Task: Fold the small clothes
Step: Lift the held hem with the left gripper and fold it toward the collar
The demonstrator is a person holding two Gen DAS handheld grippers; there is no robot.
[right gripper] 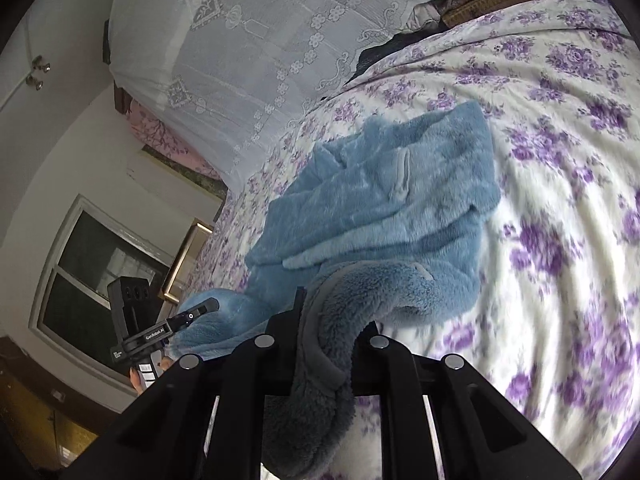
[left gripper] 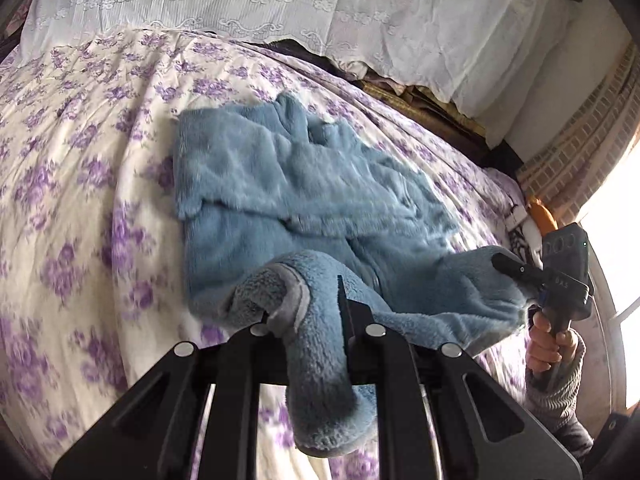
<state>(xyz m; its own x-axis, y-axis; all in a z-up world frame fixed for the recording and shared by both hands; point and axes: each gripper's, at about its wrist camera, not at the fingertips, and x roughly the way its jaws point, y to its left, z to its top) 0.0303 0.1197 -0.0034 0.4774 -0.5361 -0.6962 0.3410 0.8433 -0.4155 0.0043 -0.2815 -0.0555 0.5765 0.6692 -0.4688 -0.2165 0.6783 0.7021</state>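
A fluffy blue fleece garment (left gripper: pixel 288 188) lies on the floral bedsheet (left gripper: pixel 80 168); it also shows in the right wrist view (right gripper: pixel 392 200). My left gripper (left gripper: pixel 308 312) is shut on one grey-trimmed near corner of the garment, lifted off the bed. My right gripper (right gripper: pixel 320 316) is shut on the other near corner, also lifted. The right gripper appears in the left wrist view (left gripper: pixel 516 272) at the right, clamped on the fabric. The left gripper appears in the right wrist view (right gripper: pixel 200 308) at the left. The garment's far part lies folded on the bed.
A white lace cloth (left gripper: pixel 320 8) covers pillows at the head of the bed. A window (right gripper: pixel 92 280) and wall are beyond the bed's side. Dark bedding (left gripper: pixel 420 96) shows under the lace edge.
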